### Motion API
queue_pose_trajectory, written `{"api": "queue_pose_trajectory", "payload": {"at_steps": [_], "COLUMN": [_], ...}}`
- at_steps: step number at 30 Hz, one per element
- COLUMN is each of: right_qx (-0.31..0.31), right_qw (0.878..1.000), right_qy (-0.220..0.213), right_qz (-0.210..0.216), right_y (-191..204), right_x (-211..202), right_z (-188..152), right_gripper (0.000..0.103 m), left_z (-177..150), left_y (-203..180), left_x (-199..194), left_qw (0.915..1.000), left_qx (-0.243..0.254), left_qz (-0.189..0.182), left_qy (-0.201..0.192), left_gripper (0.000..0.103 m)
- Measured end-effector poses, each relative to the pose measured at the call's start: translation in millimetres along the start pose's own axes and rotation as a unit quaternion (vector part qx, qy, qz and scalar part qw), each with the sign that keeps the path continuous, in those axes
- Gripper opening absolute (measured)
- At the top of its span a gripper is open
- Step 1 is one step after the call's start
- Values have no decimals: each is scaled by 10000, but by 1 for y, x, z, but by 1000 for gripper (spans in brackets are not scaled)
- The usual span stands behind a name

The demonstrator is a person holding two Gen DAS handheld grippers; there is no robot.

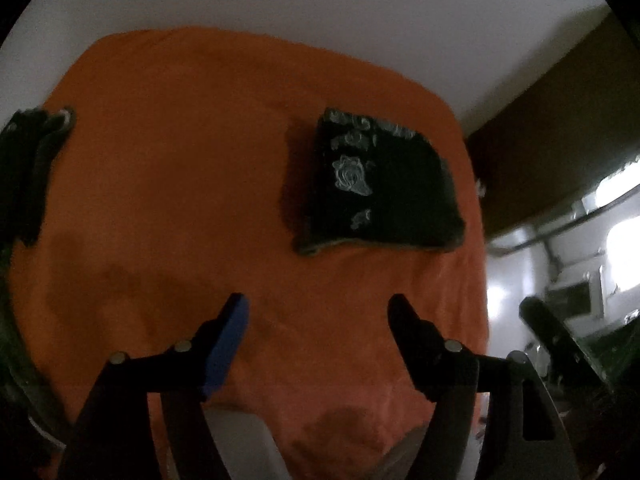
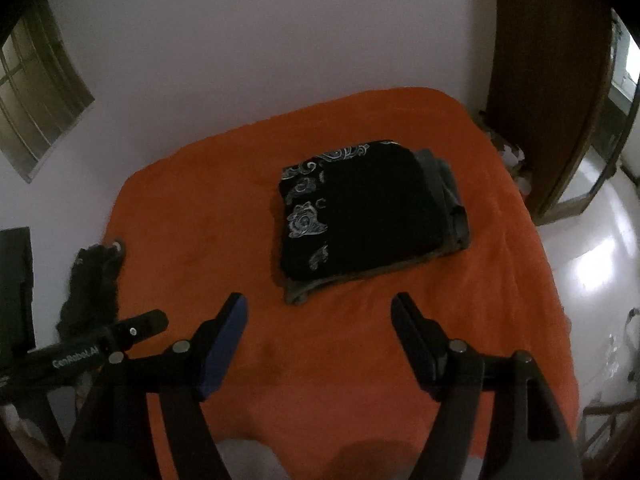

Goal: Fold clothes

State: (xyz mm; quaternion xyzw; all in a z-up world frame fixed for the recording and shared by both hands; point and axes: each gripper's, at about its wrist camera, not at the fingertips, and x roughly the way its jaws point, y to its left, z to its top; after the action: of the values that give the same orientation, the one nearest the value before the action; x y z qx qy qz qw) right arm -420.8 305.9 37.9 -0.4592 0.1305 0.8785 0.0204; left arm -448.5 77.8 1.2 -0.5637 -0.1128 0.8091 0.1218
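both tongs, left tongs (image 1: 318, 320) and right tongs (image 2: 320, 320), spread wide with nothing between them, up above the orange cover (image 2: 200, 220). folded black garment (image 2: 356, 212) sits squared on a grey piece, probably a stack. another dark garment (image 2: 92, 292) waits at the left edge.

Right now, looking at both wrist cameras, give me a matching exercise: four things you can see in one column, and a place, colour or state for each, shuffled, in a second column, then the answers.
Things:
1. folded black garment
2. orange cover
3. rumpled dark cloth
4. right hand-held gripper

Descriptions:
A. lies at the cover's left edge, unfolded
B. open, nothing between its fingers
C. spread under everything else
D. has a pale floral print and sits on a grey folded piece

Pairs: 1-D, 2-C, 3-A, 4-B
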Motion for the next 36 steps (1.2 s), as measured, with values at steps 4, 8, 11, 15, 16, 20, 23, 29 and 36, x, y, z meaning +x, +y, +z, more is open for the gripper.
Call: {"api": "queue_pose_trajectory", "payload": {"at_steps": [4,8,11,15,16,20,23,29,36], "right_qx": [-120,-95,-121,-229,-281,-515,-488,-474,-460], "right_qw": [9997,9999,9997,9974,9968,9901,9855,9952,9982], "right_qy": [-210,-66,-51,-578,-656,-1046,-1239,-752,-352], "right_qz": [27,-92,-212,-363,-364,-783,-1055,-420,154], "right_y": [11,13,11,8,8,9,11,17,28], "right_x": [-23,-17,-8,-5,-5,-6,-11,-7,-2], "right_z": [-8,-12,-19,-54,-65,-119,-157,-197,-236], "right_gripper": [78,86,88,89,89,89,89,89,89], "left_z": [-8,-20,-27,-60,-71,-116,-145,-193,-225], "left_y": [-13,-25,-26,0,8,44,63,81,95], "left_x": [-28,-56,-58,-30,-21,13,25,25,23], "left_qw": [9956,9779,9734,9839,9866,9938,9936,9949,9934], "left_qx": [513,937,1070,877,830,567,415,150,355], "left_qz": [367,957,1113,671,587,411,516,788,945], "left_qy": [-698,-1602,-1694,-1408,-1277,-866,-918,-604,-549], "left_gripper": [73,73,73,73,73,73,73,73,73]}}
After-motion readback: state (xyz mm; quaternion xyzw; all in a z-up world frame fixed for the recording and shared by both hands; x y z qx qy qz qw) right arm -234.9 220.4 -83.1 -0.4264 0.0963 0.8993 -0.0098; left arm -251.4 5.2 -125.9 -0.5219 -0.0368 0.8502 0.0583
